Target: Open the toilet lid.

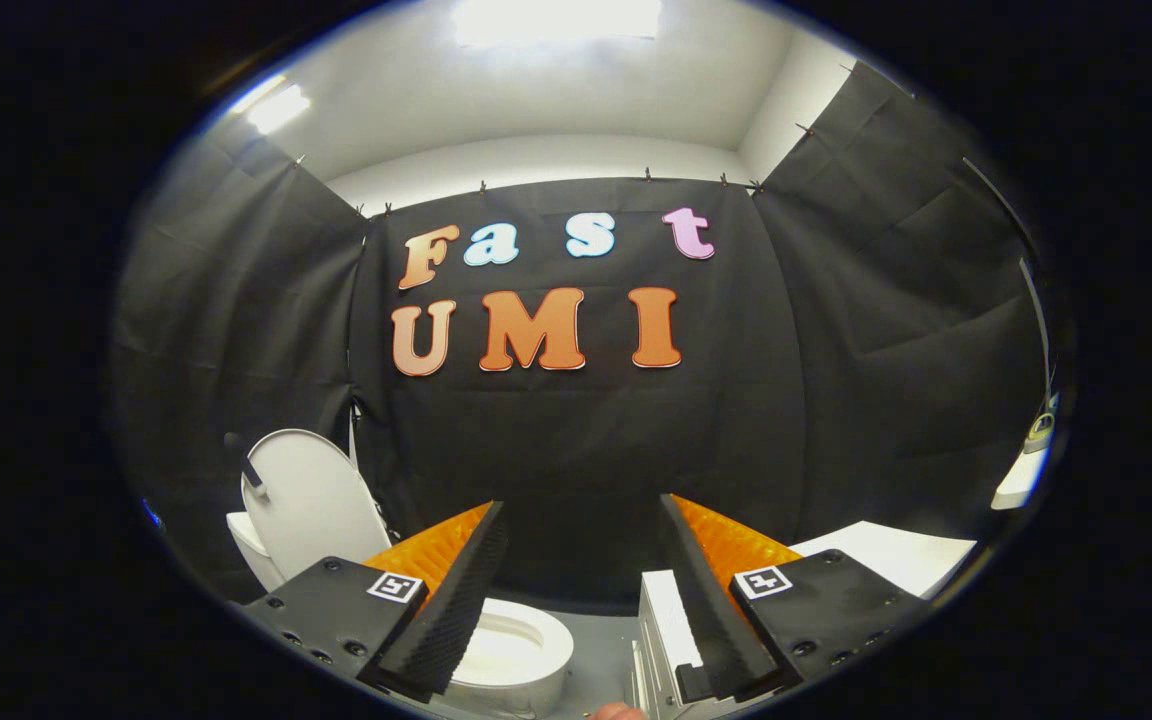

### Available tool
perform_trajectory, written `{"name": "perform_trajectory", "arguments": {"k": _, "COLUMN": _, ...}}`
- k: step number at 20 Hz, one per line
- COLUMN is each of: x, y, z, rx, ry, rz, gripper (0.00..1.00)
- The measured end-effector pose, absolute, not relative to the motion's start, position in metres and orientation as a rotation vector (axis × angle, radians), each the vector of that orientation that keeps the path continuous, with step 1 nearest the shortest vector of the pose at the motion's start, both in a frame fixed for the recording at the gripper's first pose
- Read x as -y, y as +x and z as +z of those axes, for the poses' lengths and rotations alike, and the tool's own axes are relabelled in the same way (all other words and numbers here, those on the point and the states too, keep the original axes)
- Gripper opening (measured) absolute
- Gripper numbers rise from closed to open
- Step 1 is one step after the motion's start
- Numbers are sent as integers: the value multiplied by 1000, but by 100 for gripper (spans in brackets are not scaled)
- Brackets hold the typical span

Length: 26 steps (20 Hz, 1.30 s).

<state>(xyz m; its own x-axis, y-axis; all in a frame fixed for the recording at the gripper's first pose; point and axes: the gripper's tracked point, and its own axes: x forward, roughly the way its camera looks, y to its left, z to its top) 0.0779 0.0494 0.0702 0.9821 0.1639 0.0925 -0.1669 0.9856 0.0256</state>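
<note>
Tongs [581, 590] spread wide, gripping nothing, held above the toilet bowl [521, 650]. Toilet lid [308, 505] already stands upright behind the bowl. Risk, I'd judge: a careless swing of the fingers knocks the lid forward, slamming it down again.

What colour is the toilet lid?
White. The raised toilet lid shows best in the gripper view, beyond the open tongs.
</note>
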Motion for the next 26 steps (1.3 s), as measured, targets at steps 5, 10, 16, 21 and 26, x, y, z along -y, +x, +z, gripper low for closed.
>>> {"name": "perform_trajectory", "arguments": {"k": 5, "x": -57, "y": 51, "z": 33, "rx": 43, "ry": -28, "rz": 182, "gripper": 98}}
{"name": "perform_trajectory", "arguments": {"k": 10, "x": -71, "y": 33, "z": 11, "rx": 3, "ry": -70, "rz": 216, "gripper": 98}}
{"name": "perform_trajectory", "arguments": {"k": 16, "x": -68, "y": 26, "z": -5, "rx": -22, "ry": -35, "rz": 201, "gripper": 98}}
{"name": "perform_trajectory", "arguments": {"k": 21, "x": -49, "y": 15, "z": -11, "rx": -23, "ry": 7, "rz": 143, "gripper": 98}}
{"name": "perform_trajectory", "arguments": {"k": 26, "x": -41, "y": 11, "z": -6, "rx": 13, "ry": 12, "rz": 118, "gripper": 98}}
